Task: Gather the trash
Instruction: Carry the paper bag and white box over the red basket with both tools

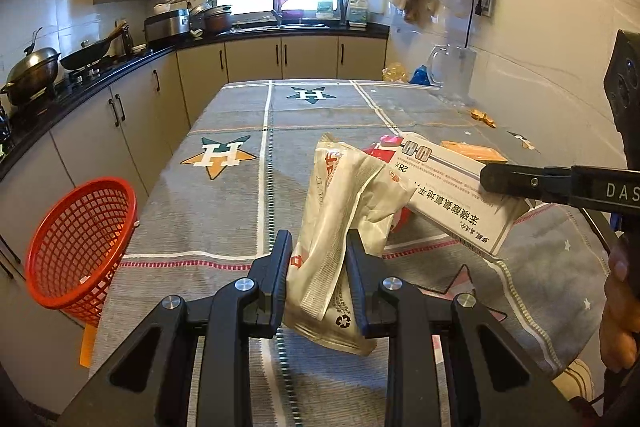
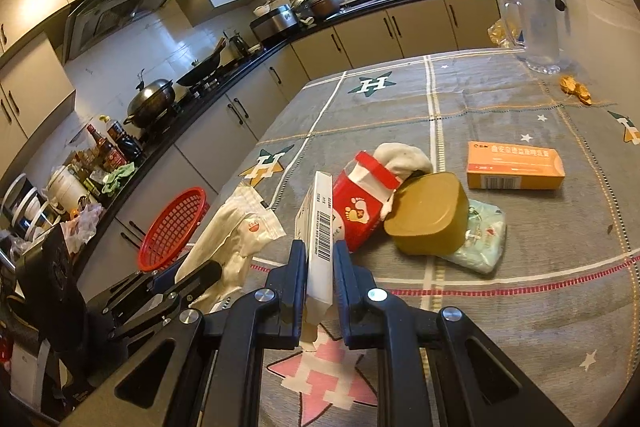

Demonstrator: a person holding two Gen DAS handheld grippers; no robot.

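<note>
My left gripper [image 1: 319, 245] is shut on a crumpled white plastic wrapper [image 1: 340, 223] and holds it above the table; the wrapper also shows in the right wrist view [image 2: 236, 231]. My right gripper [image 2: 320, 249] is shut on a flat white medicine box [image 2: 320, 227], held on edge above the table; the box also shows in the left wrist view [image 1: 452, 191]. A red mesh basket [image 1: 80, 243] stands tilted at the table's left edge and shows in the right wrist view too [image 2: 172, 231].
On the grey tablecloth [image 2: 520, 287] lie a red and white pouch [image 2: 360, 203], a gold tin [image 2: 430, 215], a pale green packet [image 2: 482, 239], an orange box [image 2: 516, 167] and orange scraps [image 2: 576, 89]. A clear jug [image 2: 536, 31] stands at the far right. Kitchen counters run along the left.
</note>
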